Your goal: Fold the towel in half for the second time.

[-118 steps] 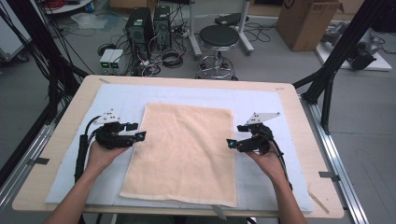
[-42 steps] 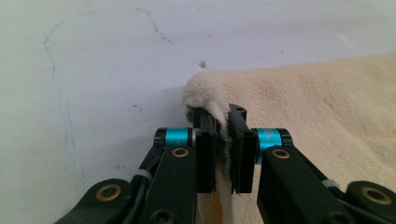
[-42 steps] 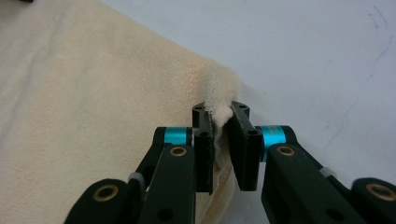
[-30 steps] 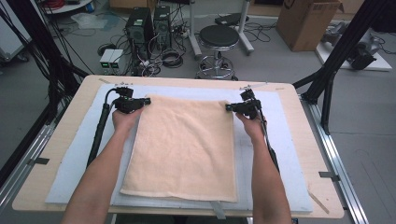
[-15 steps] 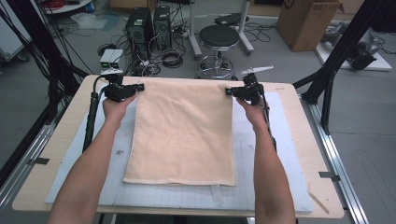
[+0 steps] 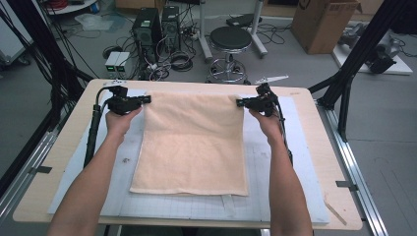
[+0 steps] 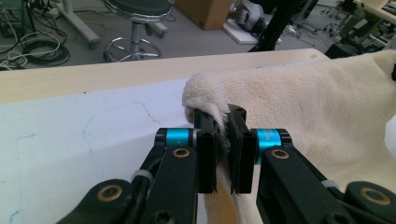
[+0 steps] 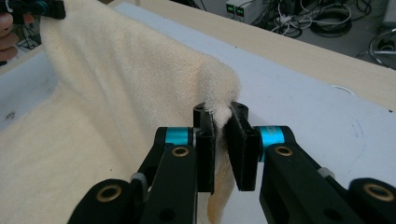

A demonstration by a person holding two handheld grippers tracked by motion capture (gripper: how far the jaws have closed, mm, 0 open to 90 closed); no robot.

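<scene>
Hidden and cut-off parts of your towel lift at the table.

In the high view your forearms run off the bottom edge, so your elbows are out of frame. Your left hand (image 6: 119,121) and right hand (image 6: 264,119) cover most of each gripper body. In both gripper views the towel (image 6: 192,142) corners vanish between the black jaws, so the pinched cloth edge cannot be seen. In the left gripper view, the towel runs off the right edge. Small marks on the white mat (image 6: 275,196) are too faint to read.
</scene>
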